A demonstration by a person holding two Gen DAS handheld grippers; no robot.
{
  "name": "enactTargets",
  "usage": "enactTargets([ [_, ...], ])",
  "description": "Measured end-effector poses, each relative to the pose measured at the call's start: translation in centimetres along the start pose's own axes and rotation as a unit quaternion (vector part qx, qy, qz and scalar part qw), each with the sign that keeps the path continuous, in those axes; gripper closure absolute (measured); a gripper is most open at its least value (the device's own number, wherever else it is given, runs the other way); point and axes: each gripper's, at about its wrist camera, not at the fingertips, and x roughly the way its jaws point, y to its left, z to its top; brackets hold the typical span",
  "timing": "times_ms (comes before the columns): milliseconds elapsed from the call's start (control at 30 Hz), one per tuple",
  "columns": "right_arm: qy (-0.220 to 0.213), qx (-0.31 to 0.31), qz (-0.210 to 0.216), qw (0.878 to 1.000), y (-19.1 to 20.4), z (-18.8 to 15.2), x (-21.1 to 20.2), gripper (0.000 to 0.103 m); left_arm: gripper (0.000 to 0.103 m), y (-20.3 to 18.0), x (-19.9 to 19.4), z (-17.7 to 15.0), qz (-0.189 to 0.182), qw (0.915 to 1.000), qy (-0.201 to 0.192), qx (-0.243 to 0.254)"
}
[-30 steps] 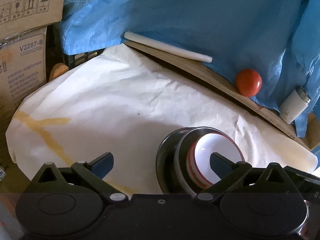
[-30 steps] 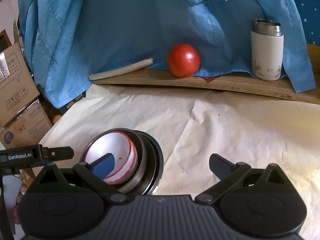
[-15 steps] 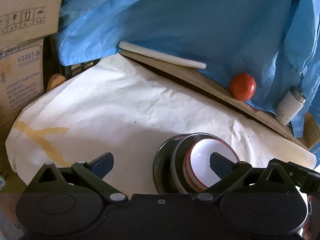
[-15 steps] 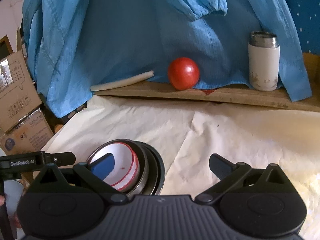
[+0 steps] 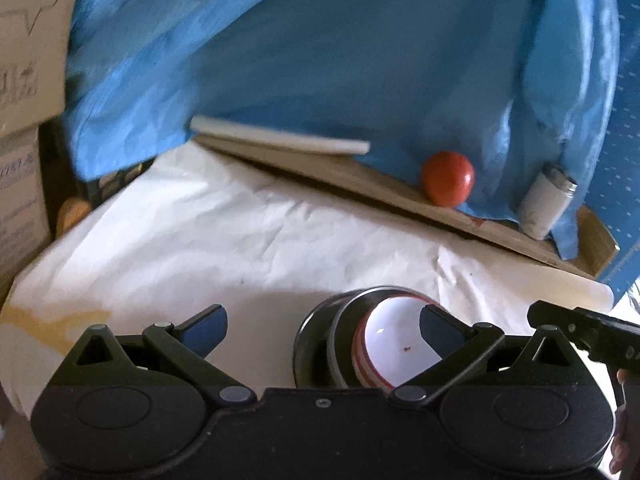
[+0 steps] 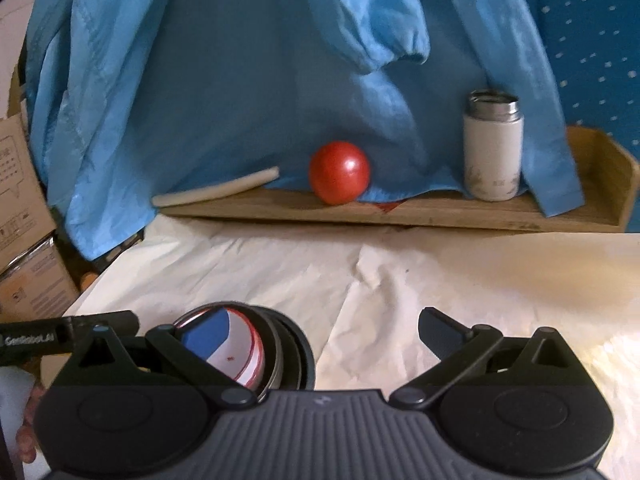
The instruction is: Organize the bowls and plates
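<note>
"GenRobot.AI" reads in white along the black bar of the left gripper (image 6: 68, 336), seen from the right wrist view; the print on the brown cardboard boxes (image 6: 24, 240) at the left is too blurred to read. A blue fabric sheet (image 6: 240, 80) hangs behind a long wooden shelf (image 6: 440, 212) that carries a white rod (image 6: 216, 192), a round red tomato (image 6: 339, 173) and a white steel-topped flask (image 6: 494, 146). Crumpled white paper (image 5: 240, 232) covers the tabletop. On it sits a nested stack: a white red-rimmed bowl (image 5: 394, 344) inside a steel bowl (image 5: 340, 344) inside a dark plate (image 5: 304, 348). The left gripper (image 5: 322, 322) has its fingers spread apart, the right one over the bowl. The right gripper (image 6: 322, 330) is likewise spread, its left finger over the bowl, empty.
</note>
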Motion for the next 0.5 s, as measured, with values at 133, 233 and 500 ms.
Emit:
enactTargets([
  [133,-0.007,0.000,-0.033,0.999,0.6,-0.4,-0.6,0.000,0.001,-0.2,-0.5,-0.2,-0.011,0.9989,-0.021,0.040],
  [233,-0.014,0.005,-0.044,0.999,1.0,-0.9,-1.2,0.000,0.001,0.0,-0.8,-0.4,-0.022,0.9979,-0.029,0.053],
  [500,-0.025,0.015,-0.072,0.997,2.3,-2.4,-3.0,0.000,0.001,1.0,-1.6,-1.0,-0.041,0.9966,-0.039,0.060],
])
